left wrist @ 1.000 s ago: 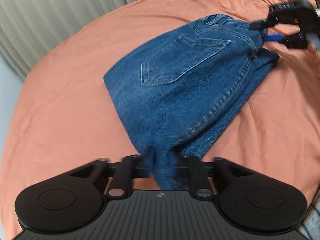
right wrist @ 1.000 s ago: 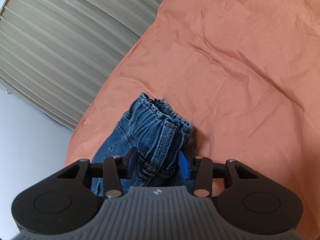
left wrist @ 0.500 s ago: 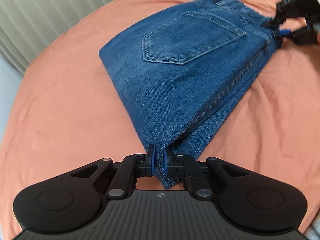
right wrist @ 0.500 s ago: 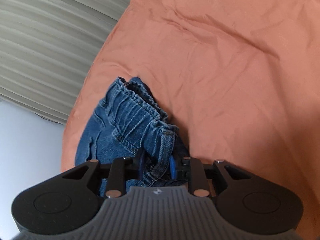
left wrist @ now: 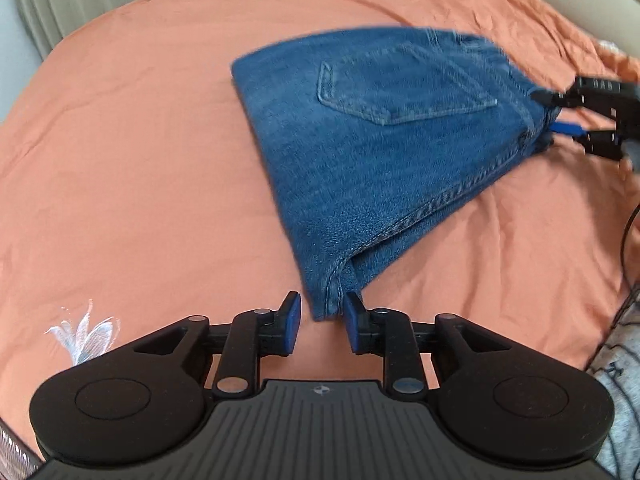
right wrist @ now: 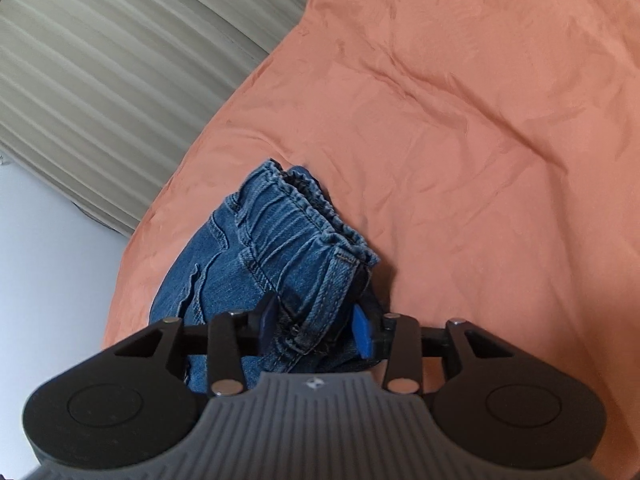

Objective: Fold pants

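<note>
The blue jeans [left wrist: 380, 152] lie folded on the orange sheet [left wrist: 140, 160], back pocket up. Their near corner sits between the pads of my left gripper [left wrist: 322, 318]. The jaws are opening and the left pad stands clear of the denim. At the far right, my right gripper [left wrist: 554, 114] straddles the waistband end. In the right wrist view the gathered waistband [right wrist: 304, 232] runs back between the blue pads of my right gripper [right wrist: 314, 330]. Those jaws are opening too, and a gap shows beside the right pad.
The orange sheet [right wrist: 460, 120] spreads wide beyond the jeans. A pleated beige curtain [right wrist: 100, 60] lies past its edge. A white embroidered flower [left wrist: 82, 332] marks the sheet near my left gripper. Grey patterned cloth [left wrist: 624, 380] and a black cable [left wrist: 624, 240] sit at the right.
The left jaws were shut on the jeans corner and have spread apart, and the jeans now lie flatter and further right. The right jaws have widened around the waistband.
</note>
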A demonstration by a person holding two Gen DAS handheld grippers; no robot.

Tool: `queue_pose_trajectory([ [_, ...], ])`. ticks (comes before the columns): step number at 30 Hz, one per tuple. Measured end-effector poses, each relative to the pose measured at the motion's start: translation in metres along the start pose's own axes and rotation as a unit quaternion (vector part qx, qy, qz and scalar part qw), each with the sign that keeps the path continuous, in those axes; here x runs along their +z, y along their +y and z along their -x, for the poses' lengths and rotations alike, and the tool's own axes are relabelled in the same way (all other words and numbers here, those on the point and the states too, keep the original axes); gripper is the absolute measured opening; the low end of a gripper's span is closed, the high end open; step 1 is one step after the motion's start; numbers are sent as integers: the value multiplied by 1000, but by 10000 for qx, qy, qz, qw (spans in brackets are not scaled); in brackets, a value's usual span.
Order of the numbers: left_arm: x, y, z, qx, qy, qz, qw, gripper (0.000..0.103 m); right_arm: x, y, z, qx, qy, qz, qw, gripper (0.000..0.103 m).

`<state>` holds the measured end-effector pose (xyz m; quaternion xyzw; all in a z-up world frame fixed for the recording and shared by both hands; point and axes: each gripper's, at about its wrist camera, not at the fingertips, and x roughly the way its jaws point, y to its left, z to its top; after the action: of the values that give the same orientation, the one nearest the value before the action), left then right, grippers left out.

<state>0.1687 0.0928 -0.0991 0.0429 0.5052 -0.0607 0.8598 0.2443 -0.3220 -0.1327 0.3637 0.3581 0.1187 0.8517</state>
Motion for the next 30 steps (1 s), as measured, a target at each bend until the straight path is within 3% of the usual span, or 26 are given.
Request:
queue_pose_trajectory([
  [4,6,2,17,81,-262,37,9996,49,-5,11,17,-293,-273,435,9983,57],
  [5,10,5,19,69,-330,65,9994,50,-6,12,21,-314,-327,465,9979,65],
  [14,33,16,27,84,-801,224,9965,54,-14,10,41,-146,-388,139,9990,74],
  [18,40,35,14,-185,-858,701,9937,55,-14,8,36,-149,-353,-28,9993,75],
  [22,43,61,-5,-575,-953,1462,9830,58,-13,1,29,-27,-310,-413,9987,76],
  [28,53,96,-33,-1135,-1069,2576,9536,67,-10,5,27,-64,-506,-351,9981,76],
  [30,58,103,-44,-1213,-1050,2748,9480,68,-8,7,24,-3,-509,-320,9982,76],
])
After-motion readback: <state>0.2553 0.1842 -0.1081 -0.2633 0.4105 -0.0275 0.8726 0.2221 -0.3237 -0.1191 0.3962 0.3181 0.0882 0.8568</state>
